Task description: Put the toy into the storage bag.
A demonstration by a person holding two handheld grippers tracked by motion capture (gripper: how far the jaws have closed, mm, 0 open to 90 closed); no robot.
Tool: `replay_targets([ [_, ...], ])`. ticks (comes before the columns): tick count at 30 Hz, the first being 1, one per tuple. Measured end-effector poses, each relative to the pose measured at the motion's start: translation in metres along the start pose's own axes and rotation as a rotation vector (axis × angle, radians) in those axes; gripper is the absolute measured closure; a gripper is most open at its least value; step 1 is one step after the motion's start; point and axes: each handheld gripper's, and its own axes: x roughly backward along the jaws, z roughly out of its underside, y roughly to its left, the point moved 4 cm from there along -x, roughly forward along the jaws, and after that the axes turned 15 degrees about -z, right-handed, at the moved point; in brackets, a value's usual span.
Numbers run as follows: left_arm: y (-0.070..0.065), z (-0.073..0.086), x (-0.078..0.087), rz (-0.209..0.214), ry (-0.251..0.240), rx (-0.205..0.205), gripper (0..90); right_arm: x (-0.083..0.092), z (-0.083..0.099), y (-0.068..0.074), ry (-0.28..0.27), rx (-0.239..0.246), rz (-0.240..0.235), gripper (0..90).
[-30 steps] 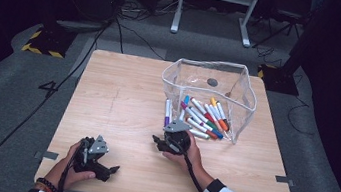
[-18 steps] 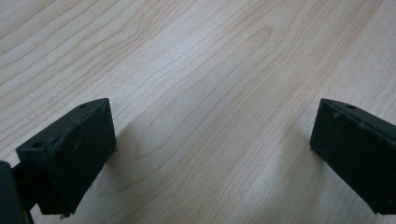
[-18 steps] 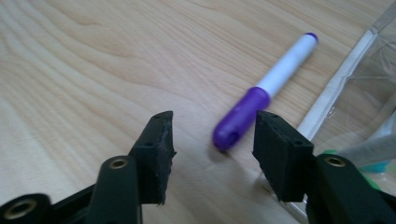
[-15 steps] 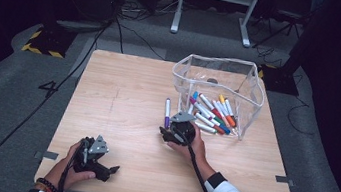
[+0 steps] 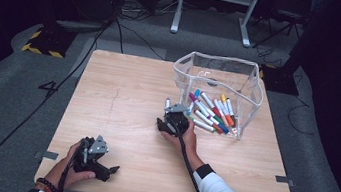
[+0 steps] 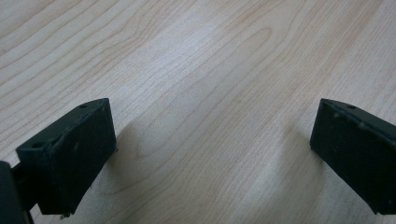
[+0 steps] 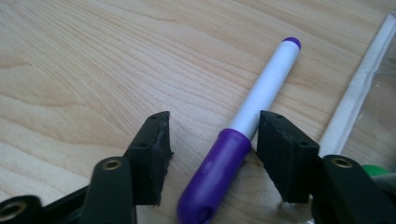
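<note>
Done: most markers [image 5: 211,113] already in the clear pouch [image 5: 254,95]
Left: purple marker [image 7: 243,135] on table [image 5: 122,99]
Right gripper [image 7: 212,154]: jaws just narrowed around it, not yet pinching
Left gripper [image 6: 210,149]: spread, idle

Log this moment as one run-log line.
right claw: closing around purple marker, not gripped | left claw: open on table

I counted one purple marker [image 7: 243,135] on the table [image 5: 122,99], about ten markers [image 5: 211,113] in one clear pouch [image 5: 223,68], and my two grippers.
</note>
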Motion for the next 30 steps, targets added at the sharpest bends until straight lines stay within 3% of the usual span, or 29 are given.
replay_targets([
  [2,0.000,0.000,0.000,0.000,0.000,0.000,0.5,0.000,-0.001,-0.002,-0.011,-0.034,-0.015,56.6],
  [4,0.000,0.000,0.000,0.000,0.000,0.000,0.5,0.000,0.000,-0.003,-0.009,-0.031,-0.022,59.1],
  [7,0.000,0.000,0.000,0.000,0.000,0.000,0.5,0.005,0.002,-0.006,0.006,-0.006,-0.055,72.8],
  [14,0.000,0.000,0.000,0.000,0.000,0.000,0.5,0.017,0.010,-0.003,0.050,0.072,-0.147,73.5],
  [16,0.000,0.000,0.000,0.000,0.000,0.000,0.5,0.030,0.021,-0.001,0.072,0.124,-0.215,73.6],
  [18,0.000,0.000,0.000,0.000,0.000,0.000,0.5,0.043,0.031,-0.003,0.078,0.142,-0.255,73.7],
  [20,0.000,0.000,0.000,0.000,0.000,0.000,0.5,0.055,0.039,-0.005,0.089,0.130,-0.300,73.7],
  [24,0.000,-0.001,-0.001,0.000,0.000,-0.004,0.4,0.074,0.044,-0.006,0.082,0.155,-0.341,73.8],
  [27,0.000,-0.001,-0.001,0.001,0.000,-0.002,0.4,0.100,0.046,-0.007,0.059,0.191,-0.381,73.8],
  [28,0.000,-0.001,-0.001,0.001,0.000,-0.002,0.4,0.100,0.046,-0.007,0.059,0.191,-0.381,73.8],
  [30,0.000,0.000,-0.001,-0.002,0.000,0.000,0.5,0.124,0.045,-0.004,0.033,0.227,-0.402,73.8],
])
